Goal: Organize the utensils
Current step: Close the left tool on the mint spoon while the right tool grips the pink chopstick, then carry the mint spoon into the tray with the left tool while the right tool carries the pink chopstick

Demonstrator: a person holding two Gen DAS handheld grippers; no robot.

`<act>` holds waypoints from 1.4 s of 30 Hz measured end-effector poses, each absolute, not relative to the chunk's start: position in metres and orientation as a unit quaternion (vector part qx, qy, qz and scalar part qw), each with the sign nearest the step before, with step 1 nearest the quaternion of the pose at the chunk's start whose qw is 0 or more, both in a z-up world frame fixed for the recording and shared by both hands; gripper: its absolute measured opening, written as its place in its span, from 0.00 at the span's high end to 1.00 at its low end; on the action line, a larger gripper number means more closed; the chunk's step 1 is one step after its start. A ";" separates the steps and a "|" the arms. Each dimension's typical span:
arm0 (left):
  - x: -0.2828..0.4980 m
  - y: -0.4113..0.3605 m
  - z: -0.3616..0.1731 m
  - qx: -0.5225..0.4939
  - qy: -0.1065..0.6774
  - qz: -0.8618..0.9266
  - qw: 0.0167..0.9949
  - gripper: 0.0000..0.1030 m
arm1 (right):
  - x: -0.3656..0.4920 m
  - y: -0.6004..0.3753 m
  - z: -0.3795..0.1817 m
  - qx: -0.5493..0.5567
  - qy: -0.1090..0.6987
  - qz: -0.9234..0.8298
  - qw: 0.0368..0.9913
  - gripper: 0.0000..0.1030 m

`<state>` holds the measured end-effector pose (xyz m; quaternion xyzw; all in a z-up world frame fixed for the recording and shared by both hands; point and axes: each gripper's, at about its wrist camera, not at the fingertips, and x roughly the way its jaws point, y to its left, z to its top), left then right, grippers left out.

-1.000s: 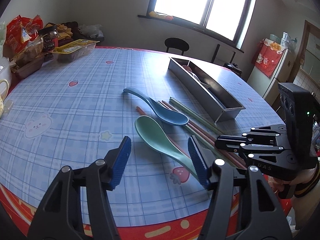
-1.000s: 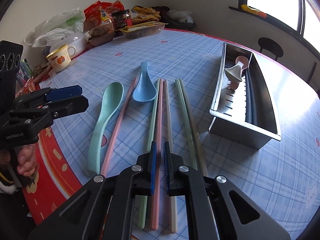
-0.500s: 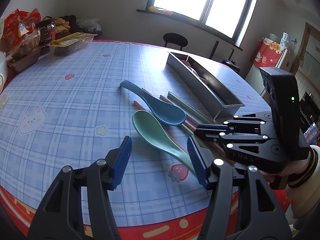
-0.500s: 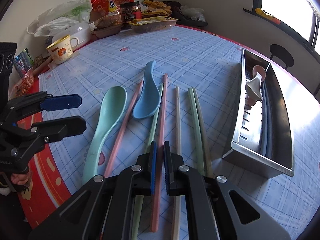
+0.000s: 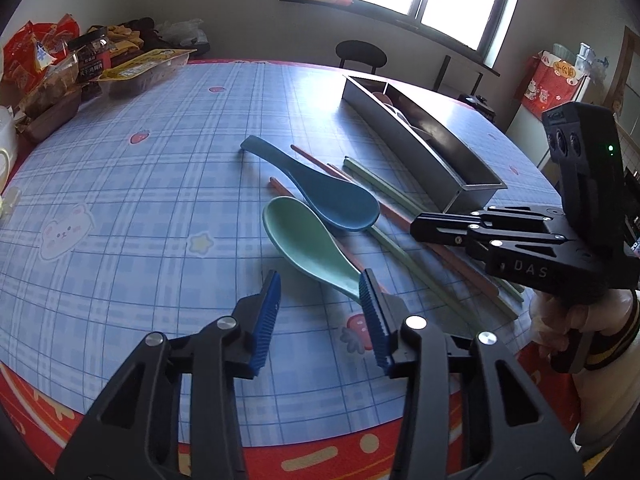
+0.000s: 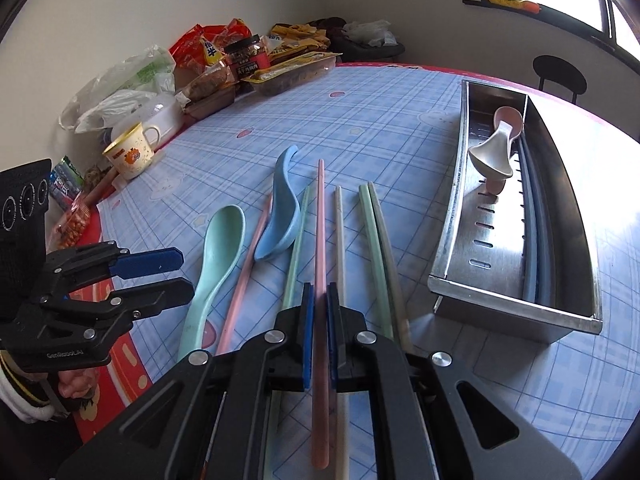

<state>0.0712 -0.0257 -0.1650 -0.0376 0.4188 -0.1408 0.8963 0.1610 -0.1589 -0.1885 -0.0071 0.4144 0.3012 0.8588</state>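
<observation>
The right hand-held gripper [image 6: 319, 308] clamps a pink chopstick [image 6: 320, 240] lengthwise, apparently to carry it to the steel tray [image 6: 516, 304] beyond on the bench [image 6: 380, 120], while the left hand-held gripper [image 5: 320, 300], jaws apart, hovers near the green spoon [image 5: 308, 240].

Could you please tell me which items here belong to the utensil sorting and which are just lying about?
Job: pink chopstick in right tongs, green spoon, blue spoon, tray.
Lying about: mug, snack bags, jar.
</observation>
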 end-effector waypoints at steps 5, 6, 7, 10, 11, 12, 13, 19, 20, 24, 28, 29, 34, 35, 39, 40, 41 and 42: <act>0.071 -0.033 -0.165 -0.071 0.448 -0.154 0.878 0.63 | 0.159 -0.160 -0.186 -0.004 0.407 0.307 0.860 0.94; 0.072 -0.035 -0.168 -0.085 0.459 -0.158 0.870 0.62 | 0.159 -0.160 -0.186 -0.003 0.407 0.309 0.860 0.94; 0.074 -0.036 -0.170 -0.102 0.467 -0.162 0.863 0.62 | 0.159 -0.160 -0.186 -0.003 0.406 0.309 0.860 0.94; 0.078 -0.041 -0.174 -0.118 0.476 -0.157 0.857 0.62 | 0.158 -0.160 -0.185 -0.003 0.405 0.311 0.860 0.94; 0.079 -0.043 -0.174 -0.119 0.475 -0.155 0.858 0.62 | 0.158 -0.160 -0.185 -0.003 0.404 0.311 0.860 0.94; 0.080 -0.043 -0.174 -0.123 0.476 -0.152 0.858 0.62 | 0.158 -0.160 -0.185 -0.003 0.404 0.310 0.860 0.94; 0.082 -0.044 -0.174 -0.126 0.476 -0.151 0.857 0.62 | 0.158 -0.160 -0.185 -0.002 0.404 0.310 0.860 0.94; 0.085 -0.043 -0.177 -0.124 0.474 -0.140 0.861 0.77 | 0.158 -0.163 -0.186 0.002 0.405 0.309 0.861 0.94; 0.085 -0.043 -0.178 -0.120 0.475 -0.137 0.861 0.81 | 0.158 -0.163 -0.186 0.003 0.404 0.309 0.861 0.94; 0.084 -0.033 -0.178 -0.124 0.468 -0.140 0.863 0.87 | 0.159 -0.163 -0.186 0.003 0.404 0.308 0.861 0.94; 0.079 -0.017 -0.173 -0.121 0.445 -0.126 0.878 0.89 | 0.159 -0.167 -0.184 0.010 0.400 0.310 0.862 0.94; 0.078 -0.013 -0.172 -0.123 0.439 -0.123 0.881 0.89 | 0.159 -0.167 -0.184 0.013 0.398 0.312 0.863 0.94; 0.075 0.010 -0.177 -0.167 0.422 -0.116 0.884 0.89 | 0.159 -0.173 -0.182 0.026 0.391 0.311 0.866 0.94; 0.074 0.015 -0.176 -0.181 0.415 -0.121 0.884 0.89 | 0.159 -0.173 -0.181 0.026 0.390 0.307 0.868 0.94; 0.066 0.022 -0.171 -0.201 0.384 -0.130 0.892 0.89 | 0.157 -0.175 -0.179 0.026 0.381 0.299 0.874 0.94; 0.063 0.021 -0.170 -0.199 0.377 -0.135 0.895 0.89 | 0.157 -0.176 -0.178 0.028 0.381 0.297 0.875 0.94; 0.061 0.019 -0.168 -0.194 0.370 -0.138 0.898 0.89 | 0.158 -0.177 -0.178 0.030 0.380 0.297 0.876 0.94; 0.060 0.017 -0.166 -0.189 0.366 -0.142 0.900 0.89 | 0.158 -0.178 -0.178 0.033 0.379 0.297 0.876 0.94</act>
